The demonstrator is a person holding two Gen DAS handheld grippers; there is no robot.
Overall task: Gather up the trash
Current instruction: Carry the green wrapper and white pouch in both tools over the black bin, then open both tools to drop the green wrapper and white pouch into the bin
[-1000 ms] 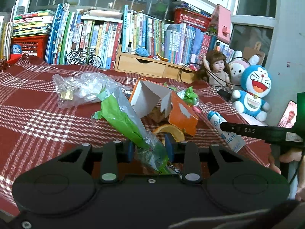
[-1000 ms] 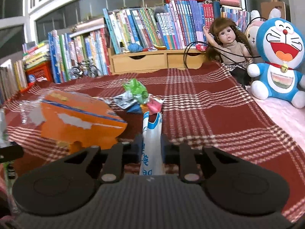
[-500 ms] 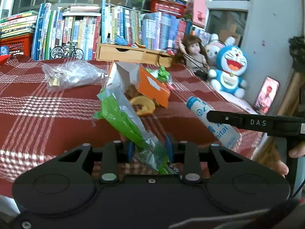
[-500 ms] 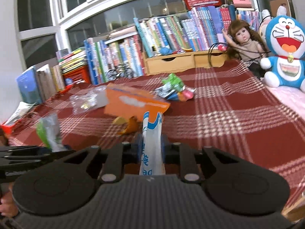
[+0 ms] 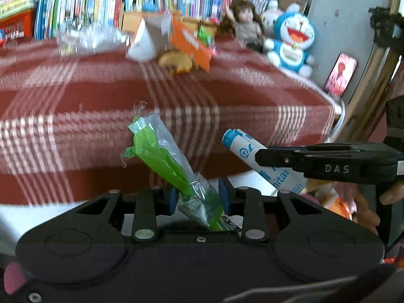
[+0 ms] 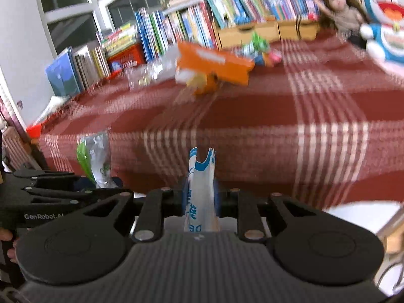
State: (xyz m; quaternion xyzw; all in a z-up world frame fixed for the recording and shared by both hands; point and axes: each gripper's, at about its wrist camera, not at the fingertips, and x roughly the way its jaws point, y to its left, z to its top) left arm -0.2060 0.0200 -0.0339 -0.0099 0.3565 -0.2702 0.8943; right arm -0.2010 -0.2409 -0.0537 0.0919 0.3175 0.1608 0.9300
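- Left gripper (image 5: 197, 198): jaws nearly closed, clamped on the lower end of a green-and-clear plastic wrapper (image 5: 161, 156); long axis running up and far-left from the jaws.
- Right gripper (image 6: 200, 197): jaws narrowly set, pinched on a white-and-blue paper packet (image 6: 200, 176), held upright.
- Both held at the near edge of the red plaid surface (image 5: 227, 96), side by side.
- Remaining trash: orange carton (image 6: 214, 64), clear bag (image 5: 88, 38), small wrappers (image 6: 262, 48), lying far across the surface, well apart from either jaws.
- No bin in view; drop-off judged next.
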